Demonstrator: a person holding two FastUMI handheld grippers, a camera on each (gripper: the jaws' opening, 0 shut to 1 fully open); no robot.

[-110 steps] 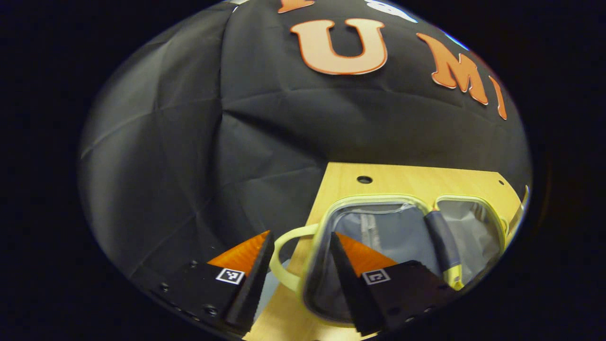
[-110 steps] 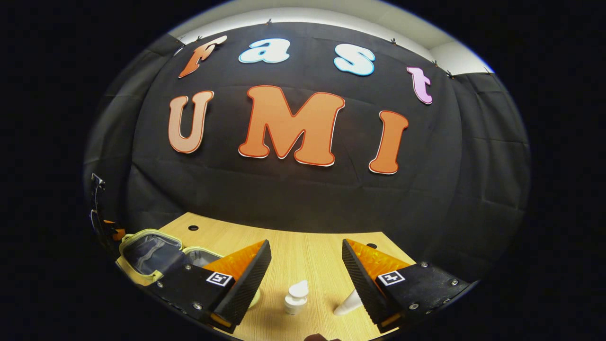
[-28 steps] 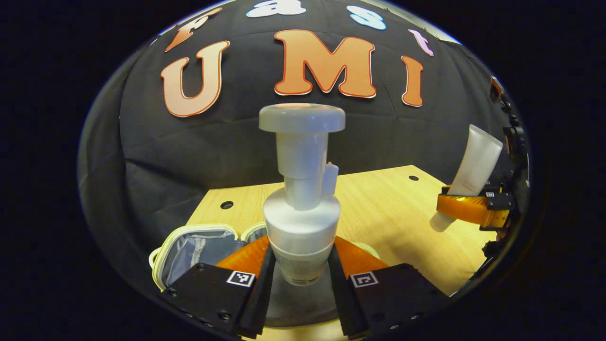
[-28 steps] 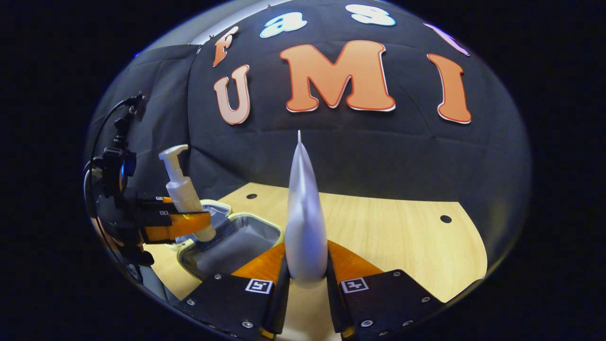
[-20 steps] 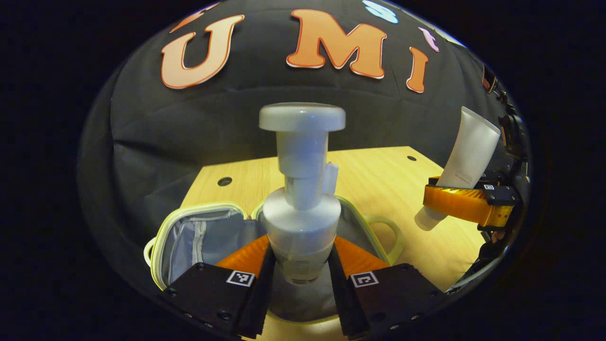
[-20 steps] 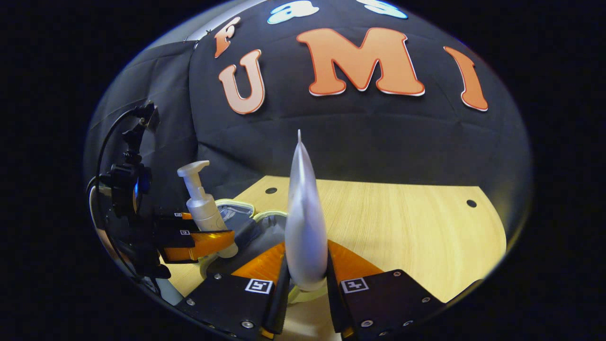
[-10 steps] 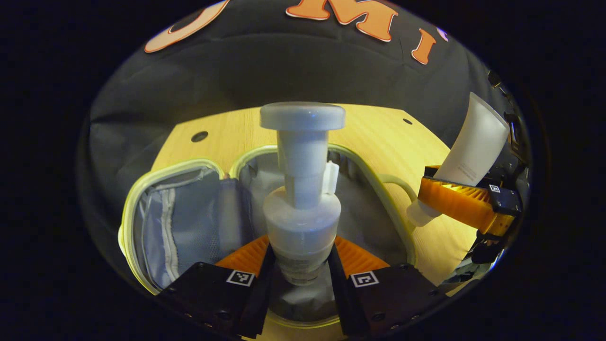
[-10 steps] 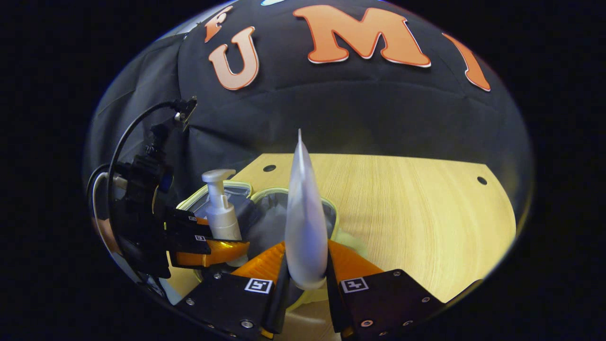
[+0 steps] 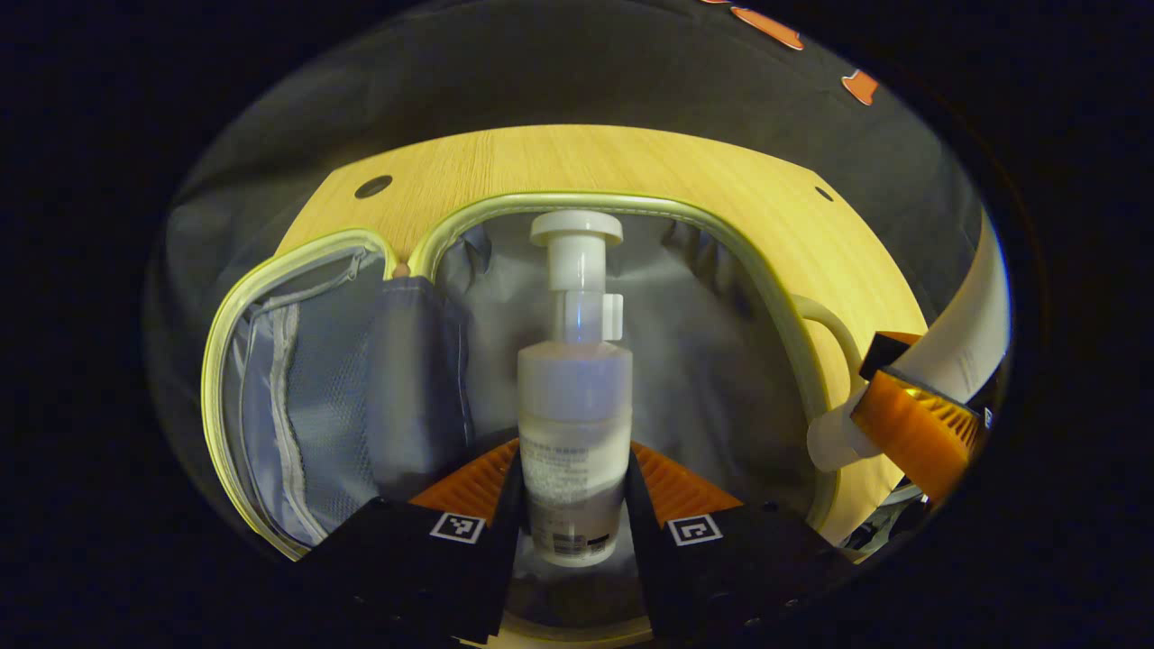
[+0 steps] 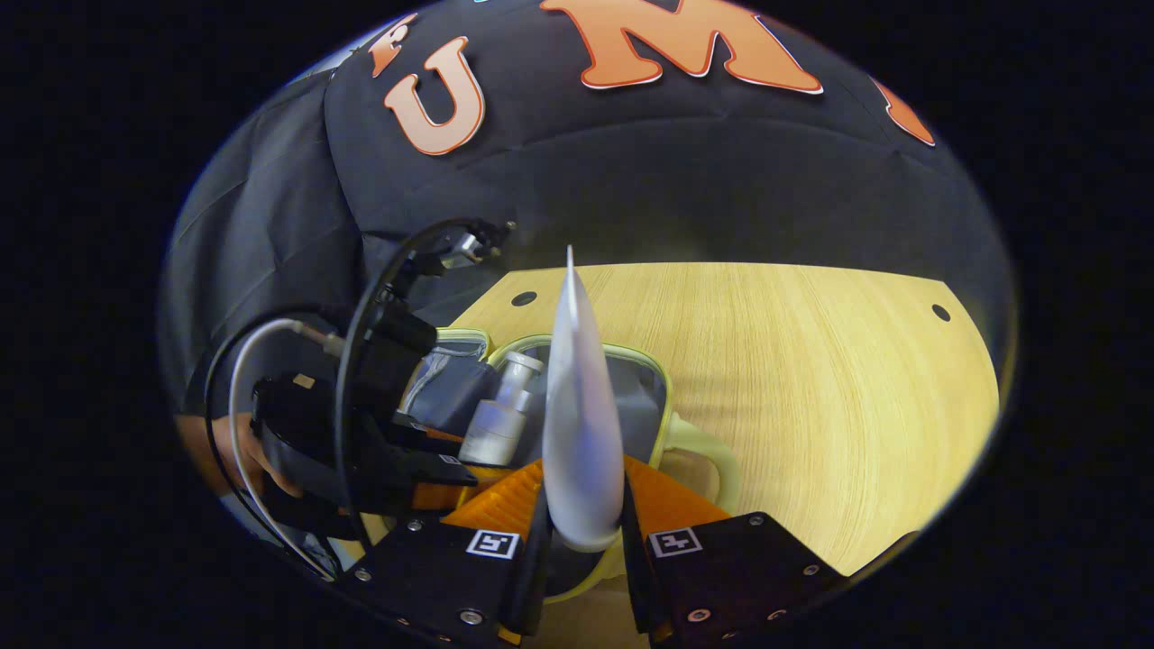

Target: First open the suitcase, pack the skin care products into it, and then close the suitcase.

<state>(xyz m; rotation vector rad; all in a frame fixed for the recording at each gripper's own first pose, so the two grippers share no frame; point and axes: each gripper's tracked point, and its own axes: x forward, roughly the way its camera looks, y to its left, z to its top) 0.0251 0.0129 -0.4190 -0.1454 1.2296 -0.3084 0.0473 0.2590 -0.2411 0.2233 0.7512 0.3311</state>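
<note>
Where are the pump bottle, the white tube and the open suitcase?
pump bottle (image 9: pixel 574 397): left gripper view, on its body.
white tube (image 10: pixel 581 424): right gripper view, on its middle.
suitcase (image 9: pixel 721 236): left gripper view, on its pale rim.

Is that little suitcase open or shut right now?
Open. The suitcase lies spread in two halves on the table, grey lining showing, and the pump bottle hangs over one half.

Suitcase (image 9: pixel 793 297) lay open on table (image 9: pixel 631 158); pump bottle (image 9: pixel 573 397) over its right compartment; tube (image 10: pixel 577 424) just right of suitcase, over its rim.
</note>
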